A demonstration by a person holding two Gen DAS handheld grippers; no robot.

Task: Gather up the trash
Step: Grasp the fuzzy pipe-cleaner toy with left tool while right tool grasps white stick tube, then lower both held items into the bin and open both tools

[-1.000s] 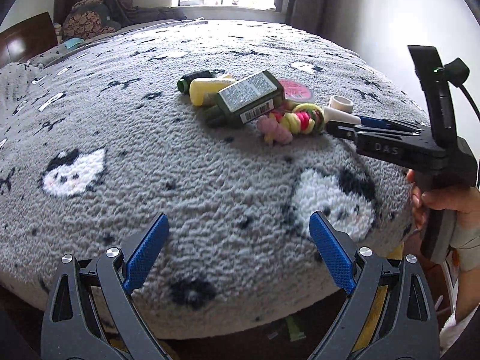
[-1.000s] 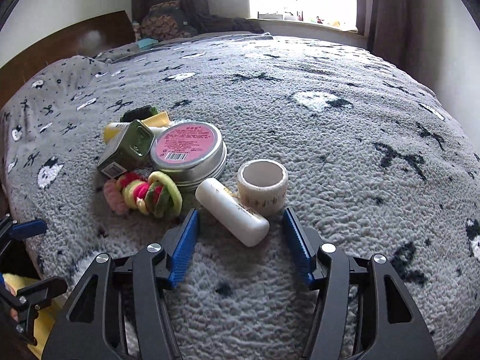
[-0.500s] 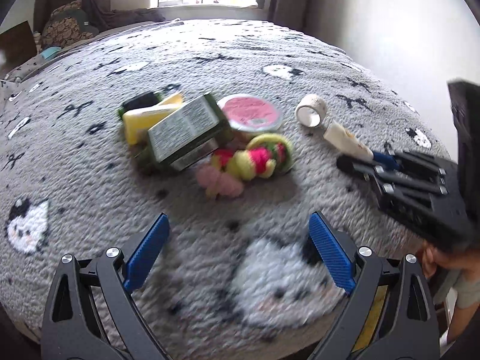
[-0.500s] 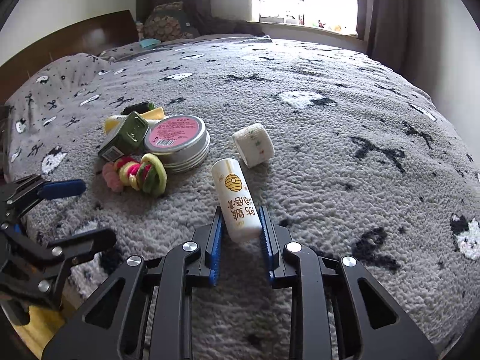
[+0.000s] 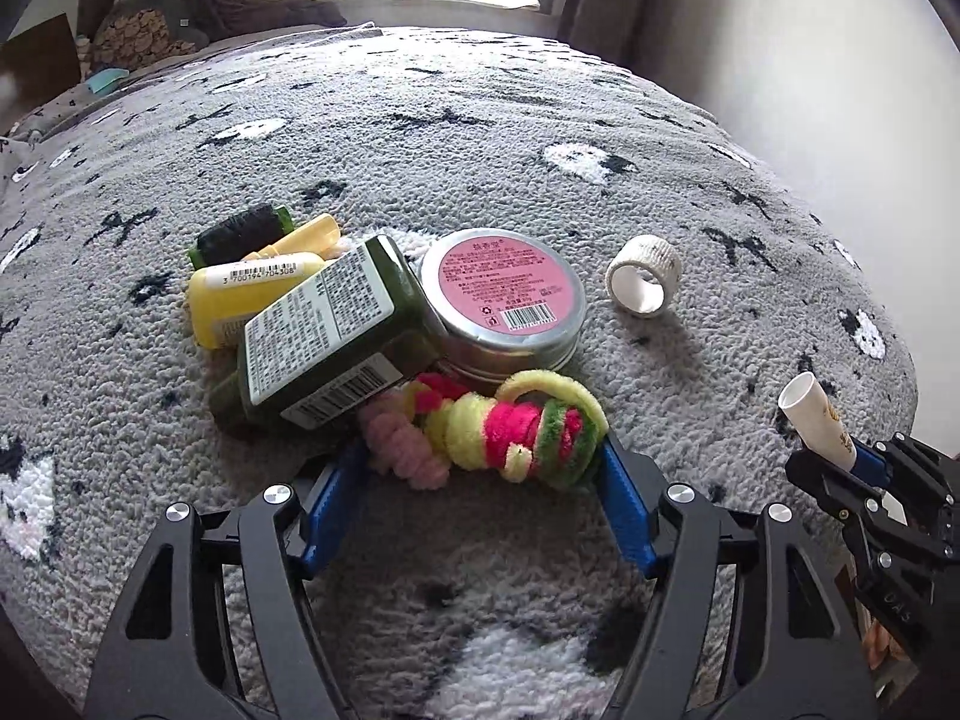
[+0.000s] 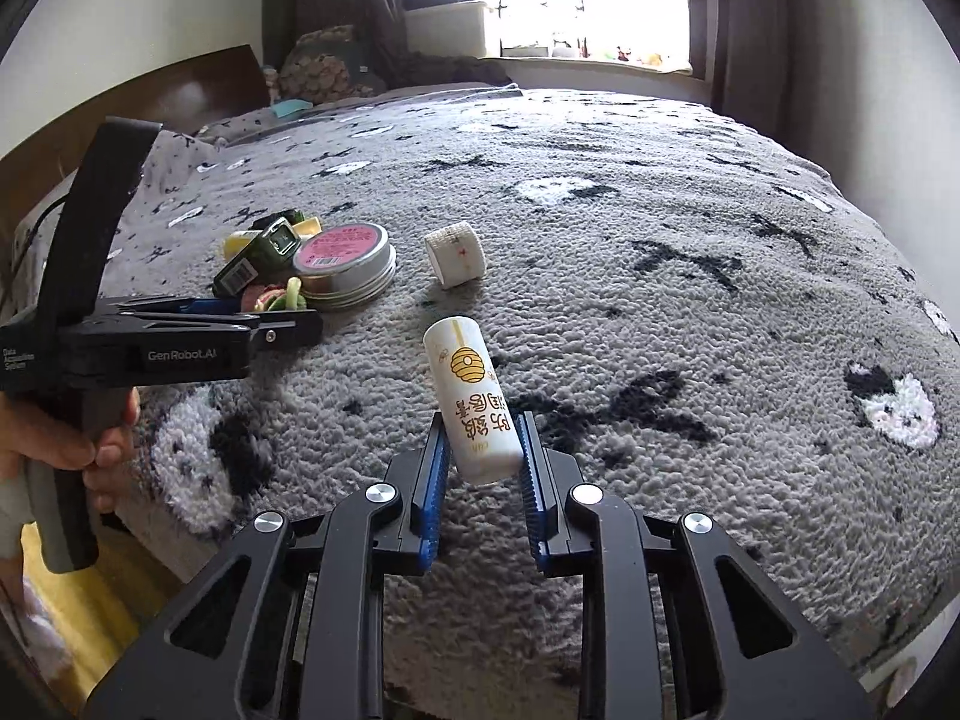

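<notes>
R gripper has clamped the white cylindrical lip-balm tube and lifted it off the grey fleece blanket, right of the pink-lidded round tin. L gripper, moved in, jaws closing round fuzzy multicolour hair ties just before tin; next pickup imminent.

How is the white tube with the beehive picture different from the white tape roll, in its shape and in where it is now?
The white tube is a long, closed cylinder; the tape roll is a short, hollow ring. The tube is clamped in the right gripper, tilted and clear of the blanket; the tape roll lies free on the blanket. The tube carries a yellow beehive and writing; the roll is nearly plain. Both are white.
</notes>
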